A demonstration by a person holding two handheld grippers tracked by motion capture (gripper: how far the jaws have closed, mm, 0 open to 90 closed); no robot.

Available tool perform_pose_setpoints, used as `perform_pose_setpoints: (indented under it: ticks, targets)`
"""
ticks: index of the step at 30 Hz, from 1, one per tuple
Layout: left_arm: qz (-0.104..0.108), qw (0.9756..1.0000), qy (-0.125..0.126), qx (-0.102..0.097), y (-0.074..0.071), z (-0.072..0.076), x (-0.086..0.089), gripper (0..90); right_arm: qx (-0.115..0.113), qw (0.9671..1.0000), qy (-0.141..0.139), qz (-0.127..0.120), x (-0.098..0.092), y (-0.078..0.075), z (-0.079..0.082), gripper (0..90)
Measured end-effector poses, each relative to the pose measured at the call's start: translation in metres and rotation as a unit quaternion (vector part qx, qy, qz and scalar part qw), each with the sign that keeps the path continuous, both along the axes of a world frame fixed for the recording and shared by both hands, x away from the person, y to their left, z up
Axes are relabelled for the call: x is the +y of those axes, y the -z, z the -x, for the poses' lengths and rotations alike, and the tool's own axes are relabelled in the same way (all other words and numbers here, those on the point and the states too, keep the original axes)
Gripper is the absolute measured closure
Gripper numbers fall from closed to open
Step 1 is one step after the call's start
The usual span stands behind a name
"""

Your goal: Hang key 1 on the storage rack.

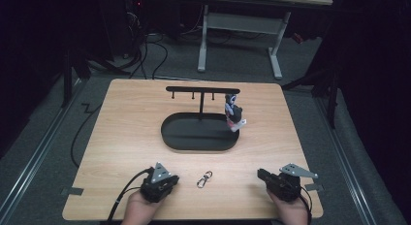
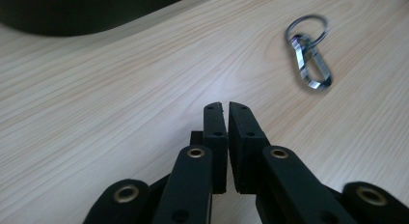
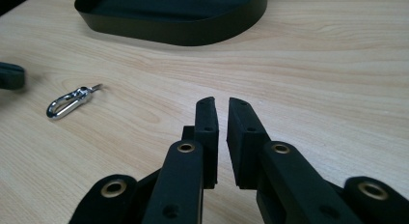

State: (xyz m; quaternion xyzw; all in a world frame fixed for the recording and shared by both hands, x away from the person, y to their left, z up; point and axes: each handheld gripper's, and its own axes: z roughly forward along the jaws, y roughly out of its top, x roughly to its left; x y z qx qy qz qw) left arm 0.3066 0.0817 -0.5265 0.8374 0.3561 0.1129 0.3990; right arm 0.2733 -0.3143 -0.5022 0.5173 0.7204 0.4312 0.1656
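Two grippers rest near the bench's [image 1: 126, 133] front edge, one in each hand. Between them, on the bare wood, lies a small metal clip [image 1: 204, 179] with a ring at one end, touched by neither.

The left gripper [image 1: 167, 181] sits just left of the clip. In the left gripper view its fingers [image 2: 214, 132] are pressed together, with nothing between them, and they point at the wood; the clip [image 2: 308, 52] lies ahead and to the right of them, somewhat blurred.

The right gripper [image 1: 261, 175] is farther from the clip, on its right, with its tips turned toward the middle of the bench. In the right gripper view its fingers [image 3: 207, 132] stand almost together, a narrow gap left, nothing in it. The clip [image 3: 70, 102] lies off to their left, well apart.

Behind the clip stands a black oval tray [image 1: 169, 135]; its wall [image 3: 193, 33] shows at the top of the right gripper view. A post rises from the tray and carries a black crossbar [image 1: 194, 89] with short pegs. At the bar's right end hangs a small dark-and-white keychain [image 1: 233, 113], over the tray's right rim.
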Motion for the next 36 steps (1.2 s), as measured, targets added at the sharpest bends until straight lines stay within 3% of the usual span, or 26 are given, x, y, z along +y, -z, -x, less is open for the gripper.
perform_pose_setpoints:
  ticks: [1,2,5,11,21,24,26,29,34,35,36]
  targets:
    - [-0.003,1.0000,0.006,-0.003,0.001,-0.002,-0.018,86.3,0.003,1.0000,-0.007,-0.007,0.001,0.001,-0.001,82.8]
    - [-0.003,1.0000,0.006,-0.003,0.001,-0.002,-0.018,86.3,0.003,1.0000,-0.007,-0.007,0.001,0.001,-0.001,82.8]
    - [-0.002,0.9999,0.009,0.004,0.001,-0.006,-0.040,86.2,0.002,0.9997,-0.023,0.000,0.006,0.001,-0.003,82.2]
    - [-0.009,0.9993,0.036,0.008,0.002,-0.010,-0.072,86.3,0.009,0.9992,-0.038,-0.003,0.010,0.002,-0.002,82.2]
    - [-0.002,0.9958,0.090,0.013,0.001,-0.010,-0.142,86.0,0.015,0.9993,-0.034,-0.007,0.003,0.005,-0.004,82.1]
    - [0.005,0.9947,0.102,0.015,0.001,-0.008,-0.154,85.3,0.018,0.9994,-0.030,-0.009,-0.001,0.006,-0.004,82.0]
    - [0.010,0.9952,0.097,0.014,0.000,-0.008,-0.150,83.6,0.021,0.9993,-0.026,-0.013,-0.003,0.007,-0.004,81.3]
    - [0.008,0.9970,0.076,0.006,-0.001,-0.013,-0.128,82.4,0.027,0.9992,-0.027,-0.014,-0.003,0.008,-0.004,80.3]
    - [-0.002,0.9998,0.017,-0.008,-0.002,-0.020,-0.060,76.1,0.035,0.9987,-0.035,-0.011,0.002,0.010,-0.005,77.5]
    - [-0.011,0.9998,-0.003,-0.017,-0.003,-0.019,-0.028,70.6,0.038,0.9985,-0.036,-0.011,0.006,0.010,-0.004,75.5]
    - [-0.011,0.9998,-0.003,-0.017,-0.003,-0.019,-0.028,68.0,0.038,0.9985,-0.036,-0.011,0.006,0.010,-0.004,75.5]
